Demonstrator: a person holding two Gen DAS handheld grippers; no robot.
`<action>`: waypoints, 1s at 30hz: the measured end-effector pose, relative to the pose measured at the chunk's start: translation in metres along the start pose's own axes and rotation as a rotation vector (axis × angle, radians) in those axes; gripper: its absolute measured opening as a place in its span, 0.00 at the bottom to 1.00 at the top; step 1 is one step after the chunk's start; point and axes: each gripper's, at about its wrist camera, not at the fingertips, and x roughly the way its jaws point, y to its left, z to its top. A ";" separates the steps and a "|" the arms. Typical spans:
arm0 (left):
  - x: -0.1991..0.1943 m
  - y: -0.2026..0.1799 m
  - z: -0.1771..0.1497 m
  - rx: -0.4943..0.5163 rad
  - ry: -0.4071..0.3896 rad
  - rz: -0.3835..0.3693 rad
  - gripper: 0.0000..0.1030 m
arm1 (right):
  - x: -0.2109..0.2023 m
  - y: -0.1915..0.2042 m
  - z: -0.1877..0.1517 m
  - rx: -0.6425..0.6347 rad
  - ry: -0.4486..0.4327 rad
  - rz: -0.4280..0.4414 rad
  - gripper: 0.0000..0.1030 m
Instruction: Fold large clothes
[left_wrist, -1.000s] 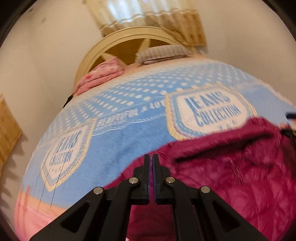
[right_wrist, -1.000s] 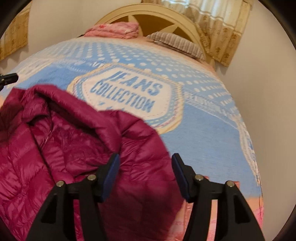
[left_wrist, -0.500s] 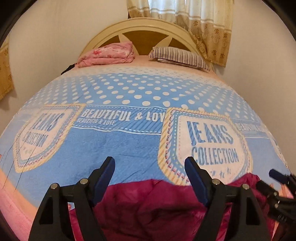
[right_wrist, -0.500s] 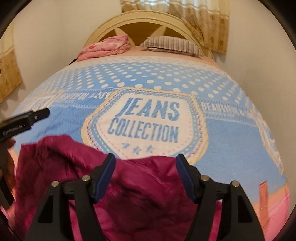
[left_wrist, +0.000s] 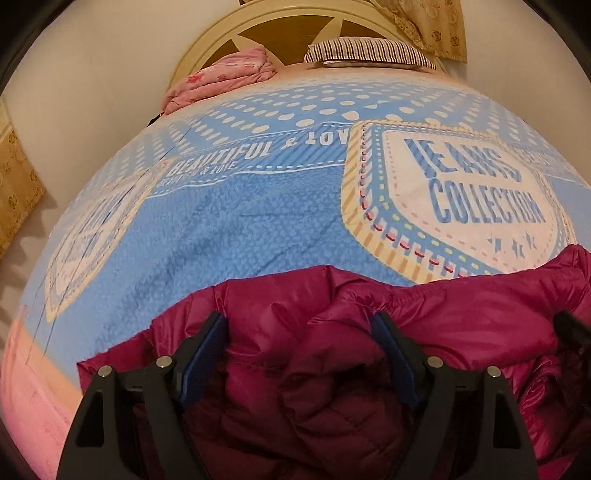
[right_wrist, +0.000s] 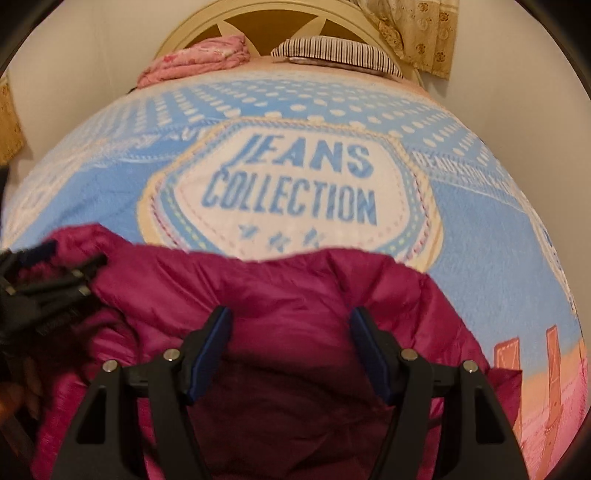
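Observation:
A magenta quilted down jacket (left_wrist: 332, 317) lies crumpled on the near end of the bed; it also fills the lower right wrist view (right_wrist: 280, 295). My left gripper (left_wrist: 299, 343) is open, its jaws wide apart just above the jacket's left part. My right gripper (right_wrist: 290, 339) is open above the jacket's right part. The left gripper also shows at the left edge of the right wrist view (right_wrist: 55, 284), and the right gripper's tip shows at the right edge of the left wrist view (left_wrist: 569, 328). Neither holds cloth.
The bed carries a blue blanket (left_wrist: 240, 221) printed "JEANS COLLECTION" (right_wrist: 295, 188). A folded pink quilt (left_wrist: 225, 81) and a striped pillow (left_wrist: 369, 51) lie by the cream headboard (right_wrist: 280, 22). Walls flank both sides; curtains (right_wrist: 424, 29) hang at the back right.
My left gripper has opened and let go of the jacket. Both grippers have dropped lower and closer over the jacket, which now lies bunched on the bed.

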 end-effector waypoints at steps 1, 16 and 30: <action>0.002 -0.001 -0.001 0.004 -0.004 0.005 0.82 | 0.003 -0.003 -0.002 0.010 0.005 0.004 0.68; 0.010 0.003 -0.011 -0.045 -0.035 -0.026 0.89 | 0.018 -0.003 -0.014 0.006 -0.031 -0.004 0.69; 0.011 0.002 -0.012 -0.041 -0.035 -0.024 0.90 | 0.020 -0.002 -0.014 0.002 -0.033 -0.010 0.70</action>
